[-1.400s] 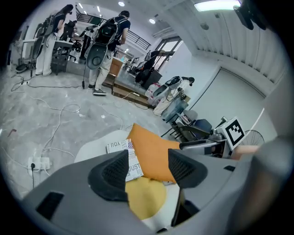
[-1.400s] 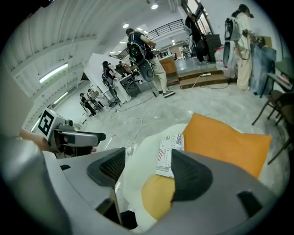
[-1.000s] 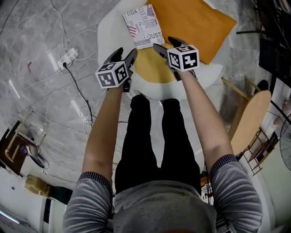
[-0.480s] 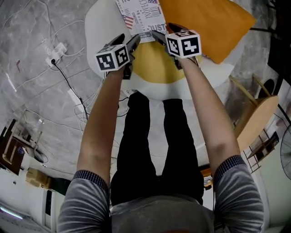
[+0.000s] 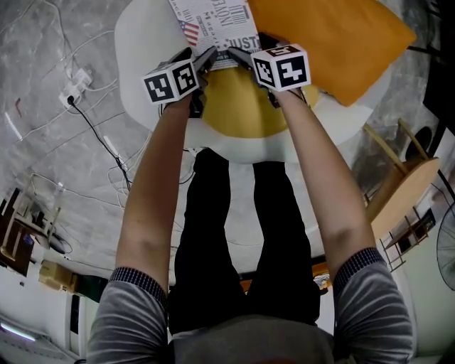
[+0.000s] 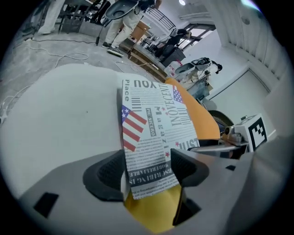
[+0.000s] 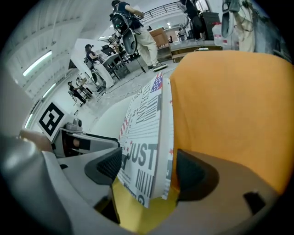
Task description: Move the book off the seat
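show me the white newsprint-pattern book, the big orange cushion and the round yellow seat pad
white newsprint-pattern book (image 5: 213,21), head view, middle of its printed cover
big orange cushion (image 5: 334,43), head view, centre of its fabric
round yellow seat pad (image 5: 242,106), head view, bare part near its front edge

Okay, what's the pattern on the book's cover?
Book: white, black newsprint lettering, red-striped flags; left gripper view shows it best.

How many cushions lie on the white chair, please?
2. The yellow cushion lies on the seat, under the near end of the book. The orange cushion lies beside the book, at the head view's right. None seems hidden.
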The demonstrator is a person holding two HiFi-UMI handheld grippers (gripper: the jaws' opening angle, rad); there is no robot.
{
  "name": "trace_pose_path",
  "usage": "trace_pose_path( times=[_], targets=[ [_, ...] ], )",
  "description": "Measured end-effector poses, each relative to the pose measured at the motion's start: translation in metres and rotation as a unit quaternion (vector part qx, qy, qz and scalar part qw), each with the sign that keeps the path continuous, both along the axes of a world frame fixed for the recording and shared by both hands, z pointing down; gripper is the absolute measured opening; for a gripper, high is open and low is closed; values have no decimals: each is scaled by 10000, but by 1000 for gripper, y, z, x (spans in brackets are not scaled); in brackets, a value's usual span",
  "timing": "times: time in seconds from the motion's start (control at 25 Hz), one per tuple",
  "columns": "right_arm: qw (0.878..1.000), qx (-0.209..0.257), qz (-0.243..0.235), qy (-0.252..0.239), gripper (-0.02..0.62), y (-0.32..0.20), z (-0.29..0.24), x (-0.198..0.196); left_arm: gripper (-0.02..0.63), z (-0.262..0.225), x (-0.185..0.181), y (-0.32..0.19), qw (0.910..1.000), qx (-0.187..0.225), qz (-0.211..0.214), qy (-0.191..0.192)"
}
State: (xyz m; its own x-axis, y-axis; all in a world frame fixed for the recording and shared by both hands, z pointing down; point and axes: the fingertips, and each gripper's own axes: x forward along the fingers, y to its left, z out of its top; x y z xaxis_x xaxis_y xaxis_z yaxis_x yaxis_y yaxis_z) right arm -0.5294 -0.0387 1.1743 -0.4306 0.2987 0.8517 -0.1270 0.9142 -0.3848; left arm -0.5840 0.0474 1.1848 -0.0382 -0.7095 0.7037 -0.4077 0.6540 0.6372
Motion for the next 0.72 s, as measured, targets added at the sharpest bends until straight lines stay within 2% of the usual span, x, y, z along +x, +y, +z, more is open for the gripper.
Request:
trace_pose_path(
  times=[0.08,0.2,0.32,0.48,0.72],
  targets=[
    [10000,8,16,-43,380,0,1,-2,337,3,2,-6,10000,84,-5,17],
    [9999,9,72,-98,370,-5,3,-1,348,5,1,-16,9988,313,-311,199],
    [9998,79,162,-118,303,-12,10,3,348,10,1,-23,9967,480,-556,348],
    [9995,76,268,-171,285,-11,11,4,347,17,3,-23,9977,338,-502,289],
    [9990,-133,289,-325,264,-4,-25,17,347,-9,17,-11,9969,444,-461,448]
  ],
)
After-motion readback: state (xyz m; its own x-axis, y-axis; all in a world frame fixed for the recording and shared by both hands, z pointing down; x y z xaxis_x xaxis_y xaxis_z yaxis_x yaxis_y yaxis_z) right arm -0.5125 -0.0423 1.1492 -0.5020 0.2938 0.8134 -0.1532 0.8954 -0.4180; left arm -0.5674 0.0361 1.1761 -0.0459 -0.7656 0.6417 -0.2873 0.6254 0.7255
